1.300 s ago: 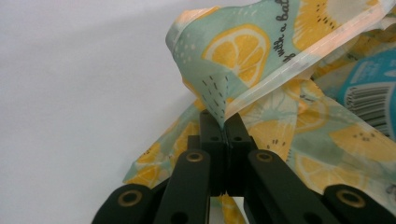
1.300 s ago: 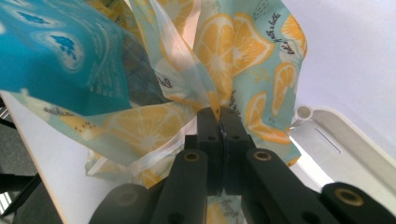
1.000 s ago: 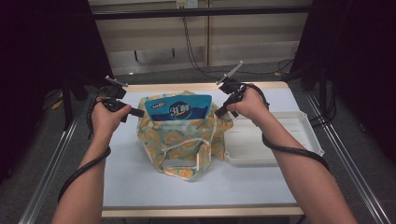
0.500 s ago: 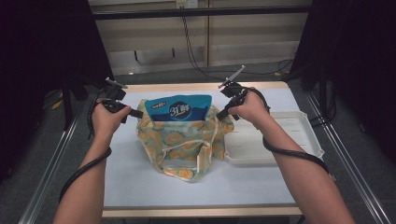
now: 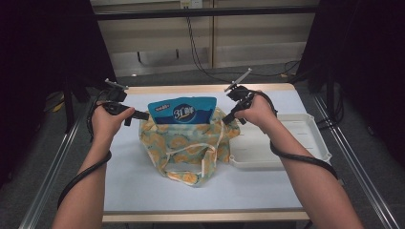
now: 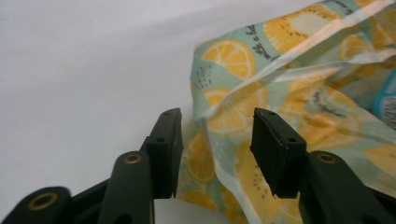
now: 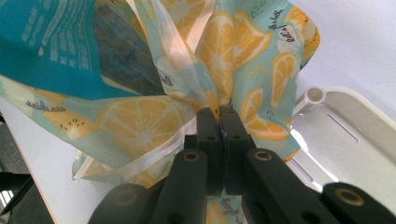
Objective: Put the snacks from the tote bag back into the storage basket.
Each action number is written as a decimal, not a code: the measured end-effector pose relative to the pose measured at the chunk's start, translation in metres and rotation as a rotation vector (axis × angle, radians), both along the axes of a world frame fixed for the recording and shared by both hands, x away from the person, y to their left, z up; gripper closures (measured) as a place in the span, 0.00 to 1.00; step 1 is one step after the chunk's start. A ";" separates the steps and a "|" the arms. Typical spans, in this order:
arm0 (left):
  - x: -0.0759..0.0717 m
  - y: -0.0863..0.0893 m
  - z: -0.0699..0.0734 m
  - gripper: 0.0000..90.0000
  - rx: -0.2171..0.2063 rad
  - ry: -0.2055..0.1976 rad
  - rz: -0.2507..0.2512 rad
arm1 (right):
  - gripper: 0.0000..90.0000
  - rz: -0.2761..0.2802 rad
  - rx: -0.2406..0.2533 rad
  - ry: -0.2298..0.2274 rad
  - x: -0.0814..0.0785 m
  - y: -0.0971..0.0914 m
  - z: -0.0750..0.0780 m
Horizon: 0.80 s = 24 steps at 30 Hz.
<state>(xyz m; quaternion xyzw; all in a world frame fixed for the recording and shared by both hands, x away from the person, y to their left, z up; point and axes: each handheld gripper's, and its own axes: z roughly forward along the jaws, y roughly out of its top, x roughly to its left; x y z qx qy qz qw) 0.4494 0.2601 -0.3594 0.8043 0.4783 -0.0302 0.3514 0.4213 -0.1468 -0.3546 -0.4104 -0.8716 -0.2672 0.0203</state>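
A lemon-print fabric bag (image 5: 181, 148) stands on the table with a blue packet (image 5: 181, 112) sticking out of its mouth. My left gripper (image 5: 141, 116) is at the bag's left rim. Its jaws have just been opening and now stand apart (image 6: 215, 121), with the bag's edge (image 6: 224, 107) loose between them and not pressed. My right gripper (image 5: 228, 118) holds the right rim. In the right gripper view it is shut (image 7: 218, 114) on a pinch of the bag's fabric (image 7: 140, 121), with the blue packet (image 7: 46, 46) inside the bag beyond.
A white plastic tray (image 5: 305, 157) lies right of the bag, under my right forearm, and its rim (image 7: 345, 140) is close to the right gripper. The pale table top (image 5: 143, 191) runs on in front of the bag. Metal rails flank the table.
In the high view both hands stay at the bag's rim. The right hand has shifted slightly, and the bag and packet have kept their place.
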 end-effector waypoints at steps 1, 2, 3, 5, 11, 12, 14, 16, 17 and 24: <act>-0.002 0.000 0.001 0.52 0.003 -0.005 0.000 | 0.99 -0.006 0.003 0.001 -0.001 0.000 0.000; -0.005 -0.002 0.002 0.47 -0.015 0.006 0.022 | 0.99 -0.008 0.005 0.001 -0.001 -0.001 0.000; -0.007 0.000 0.003 0.41 0.003 -0.001 0.003 | 0.99 -0.013 0.007 0.003 -0.002 -0.001 0.001; -0.011 0.000 0.005 0.40 0.000 0.000 -0.013 | 0.98 -0.006 0.012 -0.005 -0.002 -0.002 0.001; -0.022 0.002 0.002 0.60 -0.018 0.037 -0.059 | 0.90 -0.019 0.022 -0.012 -0.007 -0.003 0.008; -0.023 0.001 0.001 0.66 -0.020 0.032 -0.067 | 0.88 -0.018 0.025 -0.015 -0.007 -0.003 0.010; -0.026 -0.002 -0.001 0.77 -0.051 0.049 -0.067 | 0.82 -0.027 0.029 -0.021 -0.008 -0.003 0.014; -0.027 -0.003 -0.001 0.85 -0.052 0.051 -0.072 | 0.76 -0.023 0.023 -0.039 -0.010 -0.002 0.019; -0.027 -0.004 -0.001 0.91 -0.051 0.051 -0.081 | 0.72 -0.033 0.024 -0.041 -0.011 -0.002 0.022; -0.028 -0.001 0.000 1.00 -0.057 0.044 -0.078 | 0.61 -0.049 0.043 -0.049 -0.016 -0.003 0.032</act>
